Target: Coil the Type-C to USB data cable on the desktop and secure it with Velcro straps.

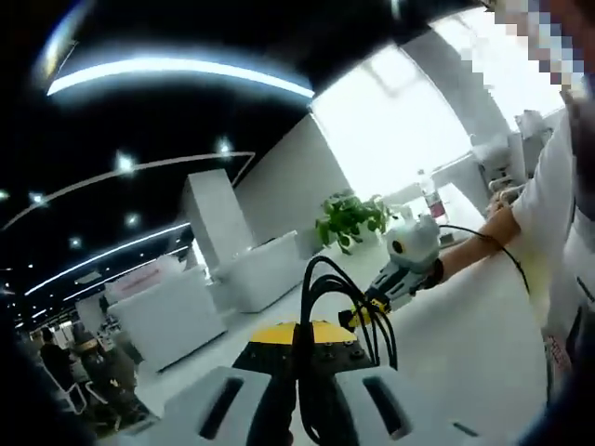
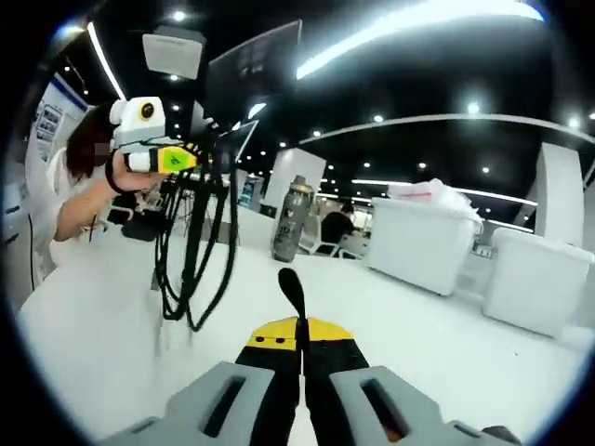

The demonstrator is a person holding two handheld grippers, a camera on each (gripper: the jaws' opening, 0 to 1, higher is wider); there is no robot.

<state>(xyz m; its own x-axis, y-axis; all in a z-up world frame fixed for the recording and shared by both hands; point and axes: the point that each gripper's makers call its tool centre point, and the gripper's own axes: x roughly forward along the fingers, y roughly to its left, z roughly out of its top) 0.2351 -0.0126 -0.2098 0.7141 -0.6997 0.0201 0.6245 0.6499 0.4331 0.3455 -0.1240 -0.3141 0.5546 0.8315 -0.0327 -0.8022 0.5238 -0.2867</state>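
Cable hung in dark loops above the white counter, lifted clear of it. Your left tongs were clamped on the top of the coil. Your right tongs were closed on a thin dark strap, probably the Velcro, with a grey bottle standing toward the far edge.

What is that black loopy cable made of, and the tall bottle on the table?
The black looped cable looks like soft rubbery plastic: it droops in limp, slightly shiny loops from the left tool. The tall grey bottle could be metal or hard plastic; its dull speckled sides hold straight, but it is too small to tell.
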